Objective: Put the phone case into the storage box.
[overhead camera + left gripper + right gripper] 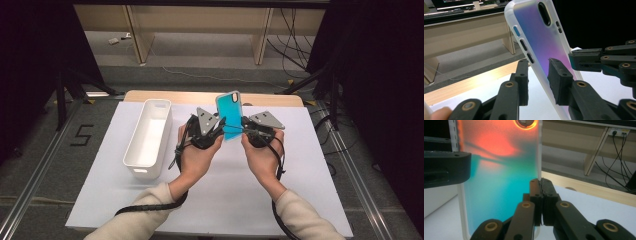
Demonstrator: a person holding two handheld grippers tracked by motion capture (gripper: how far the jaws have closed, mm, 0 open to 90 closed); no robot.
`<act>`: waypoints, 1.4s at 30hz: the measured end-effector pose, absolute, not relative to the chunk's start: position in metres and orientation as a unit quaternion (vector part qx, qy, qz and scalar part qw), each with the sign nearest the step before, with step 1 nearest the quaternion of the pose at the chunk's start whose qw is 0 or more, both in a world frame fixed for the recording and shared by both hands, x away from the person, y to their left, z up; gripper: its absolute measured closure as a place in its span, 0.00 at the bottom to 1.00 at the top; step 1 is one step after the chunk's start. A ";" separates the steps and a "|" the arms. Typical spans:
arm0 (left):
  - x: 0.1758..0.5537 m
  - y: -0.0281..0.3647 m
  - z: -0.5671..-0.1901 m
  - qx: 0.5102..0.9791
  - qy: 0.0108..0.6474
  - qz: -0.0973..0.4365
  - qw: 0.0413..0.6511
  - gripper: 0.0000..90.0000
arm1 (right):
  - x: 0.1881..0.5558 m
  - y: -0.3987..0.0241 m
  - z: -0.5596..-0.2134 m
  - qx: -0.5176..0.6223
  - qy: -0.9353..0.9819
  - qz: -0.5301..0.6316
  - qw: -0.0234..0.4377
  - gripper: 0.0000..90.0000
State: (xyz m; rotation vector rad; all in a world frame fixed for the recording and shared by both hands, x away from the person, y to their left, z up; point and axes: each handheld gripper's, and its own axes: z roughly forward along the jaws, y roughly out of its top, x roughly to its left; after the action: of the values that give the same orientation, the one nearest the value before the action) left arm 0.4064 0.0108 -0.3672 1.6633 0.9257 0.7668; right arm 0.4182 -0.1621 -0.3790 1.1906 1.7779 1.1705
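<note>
Phone case [231,114] is held upright in the air over the far middle of the worktop [220,200], between both grippers. I read it as light, thin and flexible, with a slick frosted back; best taken by the rim, well below the camera cutout [544,13]. Right gripper [541,195] has its jaws pinched together on the case's side edge. Left gripper [539,75] straddles the case near its lower part; one pad touches the back, but I cannot tell whether the other pad bears on it, the edge hides the contact. White bin [149,137] sits near the left edge, clear of both hands. Nothing obstructs.
</note>
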 end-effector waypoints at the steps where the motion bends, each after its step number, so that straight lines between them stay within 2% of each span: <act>1: 0.406 0.011 -0.367 0.693 0.386 0.320 0.518 0.78 | 0.418 -0.162 -0.379 0.458 0.682 0.453 0.346 0.99; 24: 0.411 0.018 -0.365 0.678 0.399 0.298 0.541 0.87 | 0.414 -0.159 -0.377 0.449 0.678 0.455 0.362 0.98; 42: 0.415 0.026 -0.363 0.678 0.395 0.277 0.555 0.93 | 0.415 -0.158 -0.378 0.447 0.683 0.460 0.351 0.96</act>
State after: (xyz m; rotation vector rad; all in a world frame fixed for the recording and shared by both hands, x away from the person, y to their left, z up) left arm 0.4148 0.0255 -0.3627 1.6002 0.9323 0.6547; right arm 0.4152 -0.1581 -0.3782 1.1563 1.7671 1.1900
